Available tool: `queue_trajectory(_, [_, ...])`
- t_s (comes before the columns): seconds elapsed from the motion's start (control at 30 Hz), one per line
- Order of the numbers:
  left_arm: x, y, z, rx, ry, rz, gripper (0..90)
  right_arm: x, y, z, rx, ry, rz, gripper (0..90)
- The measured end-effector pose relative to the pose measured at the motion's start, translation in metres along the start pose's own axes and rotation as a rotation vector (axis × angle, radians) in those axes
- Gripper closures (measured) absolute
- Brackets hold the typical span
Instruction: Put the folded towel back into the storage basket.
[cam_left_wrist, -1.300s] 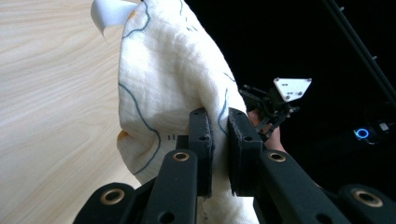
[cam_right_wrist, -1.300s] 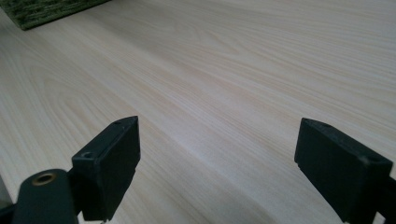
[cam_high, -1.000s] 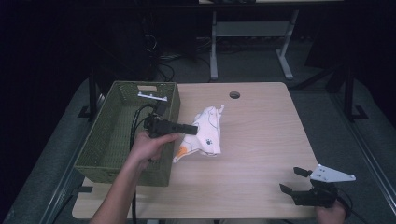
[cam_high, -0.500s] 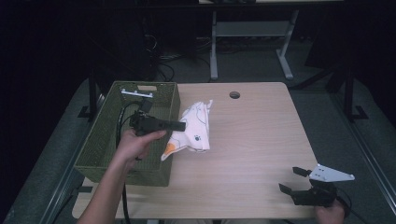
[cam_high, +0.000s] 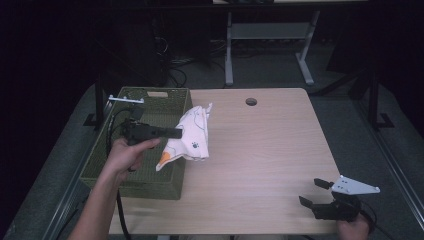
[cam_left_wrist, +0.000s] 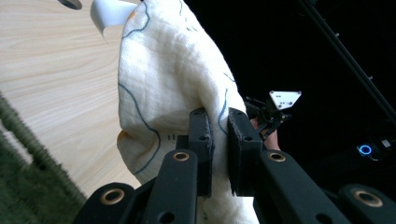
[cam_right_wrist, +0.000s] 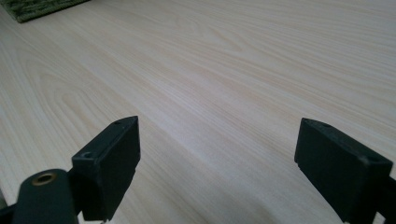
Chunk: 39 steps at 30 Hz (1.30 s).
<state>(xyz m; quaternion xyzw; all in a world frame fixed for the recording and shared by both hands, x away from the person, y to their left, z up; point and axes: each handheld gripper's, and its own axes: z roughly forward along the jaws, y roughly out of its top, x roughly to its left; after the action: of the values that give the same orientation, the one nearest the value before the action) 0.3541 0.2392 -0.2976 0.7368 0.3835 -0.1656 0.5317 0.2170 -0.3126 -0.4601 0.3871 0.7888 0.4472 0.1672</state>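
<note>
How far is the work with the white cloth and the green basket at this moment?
Done: the left gripper is shut on the white cloth, which hangs lifted off the table. In hand: the cloth hangs at the right rim of the green basket, partly over it. Left: probably to bring it fully over the basket and release it; it is not yet inside. The right gripper rests open at the table's near right corner.

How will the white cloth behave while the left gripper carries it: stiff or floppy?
Likely floppy: the white cloth hangs in folds from the left gripper. Probably light, since a small pinch holds it. Its loose lower edge may catch on the green basket.
</note>
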Motion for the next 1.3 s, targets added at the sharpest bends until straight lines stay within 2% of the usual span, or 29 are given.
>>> queue_trajectory(0.47, [0.015,-0.009,-0.034,-0.047,0.029,-0.031,82.8,0.003,0.003,0.000,0.008,0.000,-0.026,13.6])
queue_trajectory(0.6, [0.020,-0.013,-0.045,-0.055,0.054,-0.048,82.8,0.002,0.001,-0.002,0.002,-0.008,-0.014,13.6])
queue_trajectory(0.8, [0.026,-0.016,-0.059,-0.056,0.084,-0.048,82.8,0.001,0.002,-0.004,-0.002,-0.009,-0.019,13.6])
queue_trajectory(1.0, [0.037,-0.020,-0.069,-0.052,0.129,-0.059,82.8,0.002,0.001,-0.004,0.001,-0.008,-0.018,13.6])
queue_trajectory(1.2, [0.053,-0.023,-0.073,-0.012,0.180,-0.066,82.6,-0.001,0.000,-0.004,0.003,-0.012,-0.009,13.7])
queue_trajectory(1.3, [0.060,-0.024,-0.072,0.012,0.235,-0.045,81.7,-0.001,0.001,-0.003,0.004,-0.011,-0.010,13.6])
